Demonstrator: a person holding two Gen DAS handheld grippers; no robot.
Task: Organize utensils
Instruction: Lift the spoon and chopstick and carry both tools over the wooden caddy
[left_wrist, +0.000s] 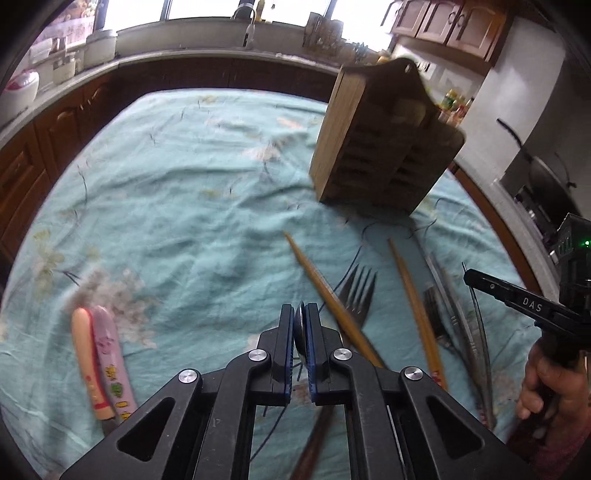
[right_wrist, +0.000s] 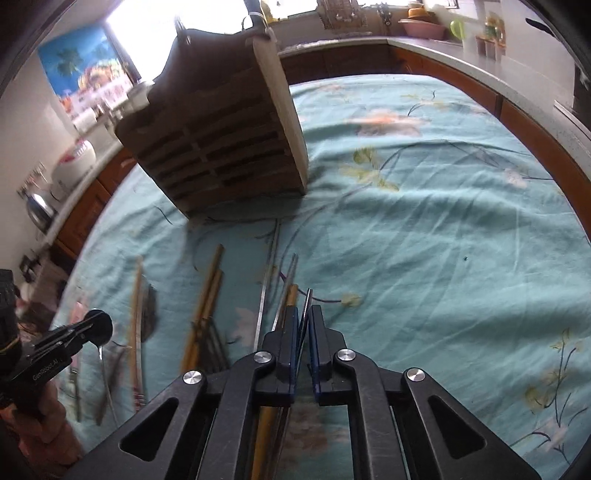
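We grip a spoon (left_wrist: 301, 334) by its bowl in our left gripper (left_wrist: 299, 314), pads pressed tight on it, handle trailing under the claw. Our right gripper (right_wrist: 305, 314) is clamped on a thin flat metal utensil (right_wrist: 306, 306). The wooden utensil holder (left_wrist: 384, 140) stands ahead on the teal tablecloth (left_wrist: 177, 206); a fork (left_wrist: 356, 291) and chopsticks (left_wrist: 328, 295) lie between

"DAS" marks the right hand-held gripper (left_wrist: 471, 276); "GenRobot.AI" the left hand-held gripper (right_wrist: 96, 326).
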